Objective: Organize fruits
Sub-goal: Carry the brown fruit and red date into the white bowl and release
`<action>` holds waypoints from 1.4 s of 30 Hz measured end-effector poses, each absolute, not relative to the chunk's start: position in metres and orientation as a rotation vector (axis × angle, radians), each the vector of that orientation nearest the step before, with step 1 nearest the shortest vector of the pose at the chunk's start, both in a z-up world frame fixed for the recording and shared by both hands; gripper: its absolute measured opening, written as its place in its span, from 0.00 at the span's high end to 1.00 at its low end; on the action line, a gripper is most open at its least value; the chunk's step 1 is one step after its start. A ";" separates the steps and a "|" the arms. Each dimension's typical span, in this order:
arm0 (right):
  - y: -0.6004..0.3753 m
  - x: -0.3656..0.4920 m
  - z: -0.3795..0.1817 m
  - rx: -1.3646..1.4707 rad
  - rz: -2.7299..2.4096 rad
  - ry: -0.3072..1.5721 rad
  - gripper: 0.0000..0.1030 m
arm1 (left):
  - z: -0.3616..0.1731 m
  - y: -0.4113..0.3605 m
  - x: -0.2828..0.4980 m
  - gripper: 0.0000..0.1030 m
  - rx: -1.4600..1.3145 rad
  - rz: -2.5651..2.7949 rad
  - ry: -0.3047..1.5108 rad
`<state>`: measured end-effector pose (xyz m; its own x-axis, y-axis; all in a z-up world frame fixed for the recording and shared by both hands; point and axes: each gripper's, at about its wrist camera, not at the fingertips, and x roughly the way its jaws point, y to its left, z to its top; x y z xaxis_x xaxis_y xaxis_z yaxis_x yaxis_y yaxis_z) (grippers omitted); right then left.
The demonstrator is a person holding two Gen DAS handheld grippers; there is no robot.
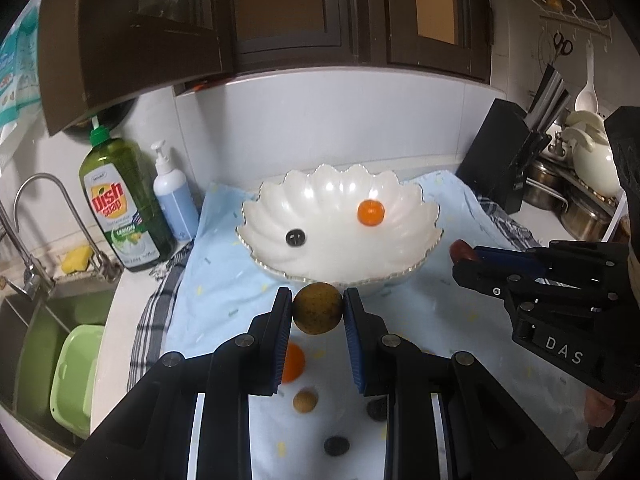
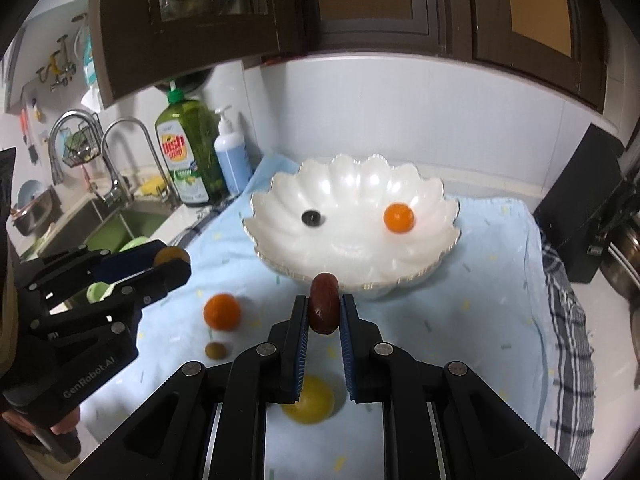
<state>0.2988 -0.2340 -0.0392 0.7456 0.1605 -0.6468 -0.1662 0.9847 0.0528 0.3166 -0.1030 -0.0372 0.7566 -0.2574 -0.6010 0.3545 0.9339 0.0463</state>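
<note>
A: What is gripped by each pair of tongs?

B: A round, brown-speckled fruit [image 1: 318,309] is clamped between the pads of the left gripper [image 1: 317,312], and it is held clear of the blue cloth [image 1: 216,280]. A dark red, oblong fruit [image 2: 324,309], perhaps a date, is pinched in the right gripper [image 2: 324,312], which is closed almost fully on it. The red fruit's long axis is stood upright, across the line of the fingers.

A: Where is the scalloped white bowl [image 1: 400,268] placed relative to them?

B: It is set straight ahead of both grippers and below them, on the cloth. In each wrist view the held fruit is seen just before the near rim. Neither fruit is yet over the basin, so a short forward carry is judged to be needed before anything is released.

A: Which hand is nearer?

B: That cannot be settled with confidence. The two are held side by side, left one toward the sink [image 1: 44,344], at much the same reach from the rim.

A: What is already inside the bowl?

B: A small orange fruit [image 1: 371,212] is lodged on the right slope and a small dark fruit [image 1: 296,237] on the left. A larger orange fruit [image 2: 222,313], a small brown one [image 2: 215,350] and a yellow one [image 2: 308,400] are left on the cloth.
</note>
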 end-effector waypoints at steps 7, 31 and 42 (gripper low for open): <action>-0.237 0.317 -0.027 -0.014 0.168 0.665 0.84 | -0.025 -0.110 0.335 0.74 0.155 -0.329 0.603; -0.244 0.420 -0.005 -0.067 0.172 0.628 0.84 | -0.012 -0.134 0.451 0.74 0.151 -0.322 0.652; -0.259 0.493 -0.041 -0.066 0.185 0.774 0.84 | -0.043 -0.154 0.522 0.74 0.184 -0.325 0.785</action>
